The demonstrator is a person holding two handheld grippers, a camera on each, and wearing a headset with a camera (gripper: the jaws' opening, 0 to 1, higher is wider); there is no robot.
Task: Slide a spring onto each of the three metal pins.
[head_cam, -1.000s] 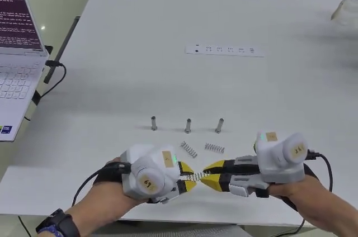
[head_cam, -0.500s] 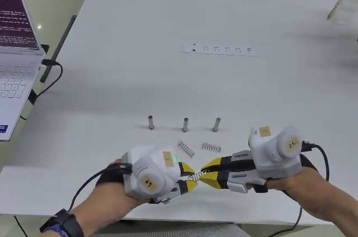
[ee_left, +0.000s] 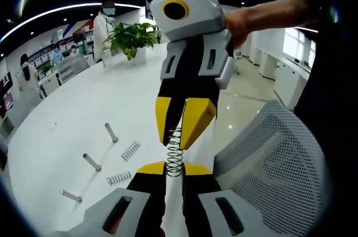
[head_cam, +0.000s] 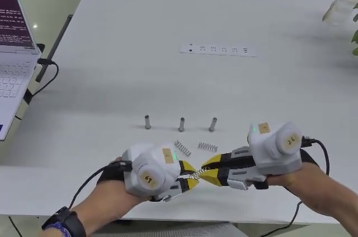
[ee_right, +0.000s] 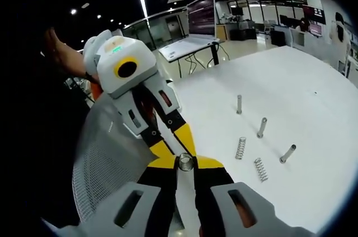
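one spring (head_cam: 197,174) is hanging in the air between the two grippers over the near part of the white table (head_cam: 268,97). the left gripper (head_cam: 189,173) is pinching one end with its jaws almost closed, and the right gripper (head_cam: 207,171) is clamping the other end the same way, tip to tip. just beyond them two loose springs (head_cam: 182,148) (head_cam: 207,147) are lying flat, near the three metal pins (head_cam: 147,122) (head_cam: 181,124) (head_cam: 212,124), which are standing bare in a row, with a power strip (head_cam: 217,50) farther back and a laptop (head_cam: 11,52) sitting at the left.
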